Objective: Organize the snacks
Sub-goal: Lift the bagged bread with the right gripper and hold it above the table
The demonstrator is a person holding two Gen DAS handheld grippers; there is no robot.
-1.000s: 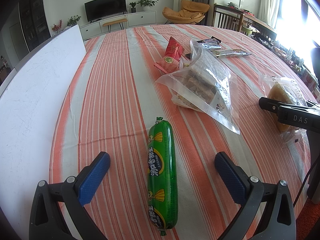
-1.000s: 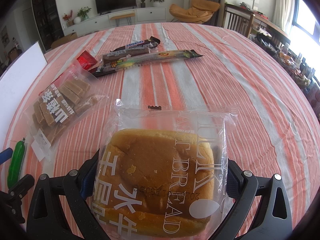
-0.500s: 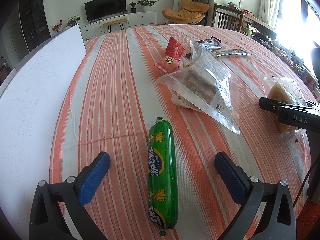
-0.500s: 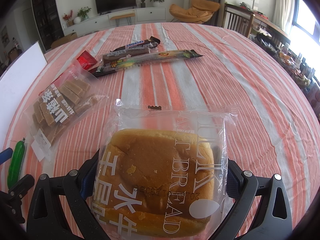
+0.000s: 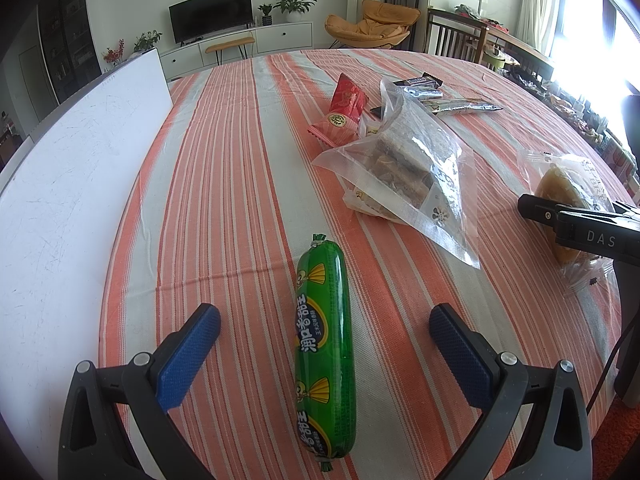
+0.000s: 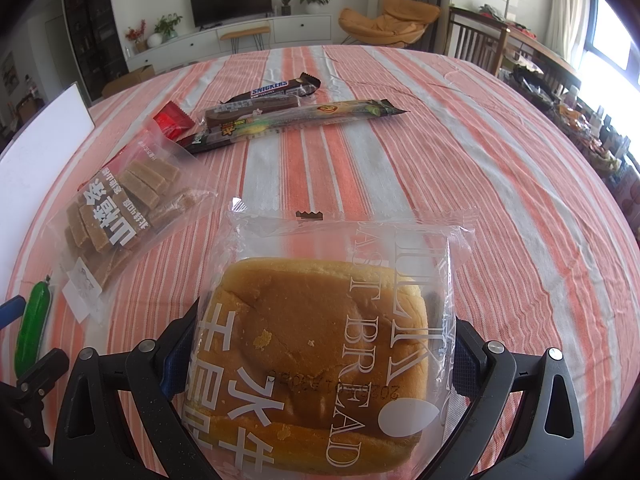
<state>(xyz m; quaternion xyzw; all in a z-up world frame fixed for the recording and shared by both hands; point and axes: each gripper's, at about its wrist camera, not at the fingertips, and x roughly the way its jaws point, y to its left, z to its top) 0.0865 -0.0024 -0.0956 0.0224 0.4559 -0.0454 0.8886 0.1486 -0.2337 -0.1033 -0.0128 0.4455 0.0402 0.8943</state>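
A green sausage [image 5: 325, 340] lies on the striped tablecloth between the fingers of my left gripper [image 5: 325, 322], which is open and not touching it. It also shows in the right wrist view [image 6: 33, 322]. My right gripper [image 6: 316, 354] has its fingers against both sides of a bagged bread loaf [image 6: 320, 352] resting on the table; the loaf also shows in the left wrist view [image 5: 568, 192]. A clear bag of brown cakes [image 6: 120, 200] [image 5: 408, 164], a red packet [image 5: 344, 108] [image 6: 172, 122], a Snickers bar [image 6: 272, 88] and long dark bars [image 6: 296, 118] lie further out.
A white board [image 5: 68, 184] covers the table's left side. The striped round table [image 6: 500, 152] drops off at the right edge. Chairs, a TV cabinet and a cluttered side table stand behind it.
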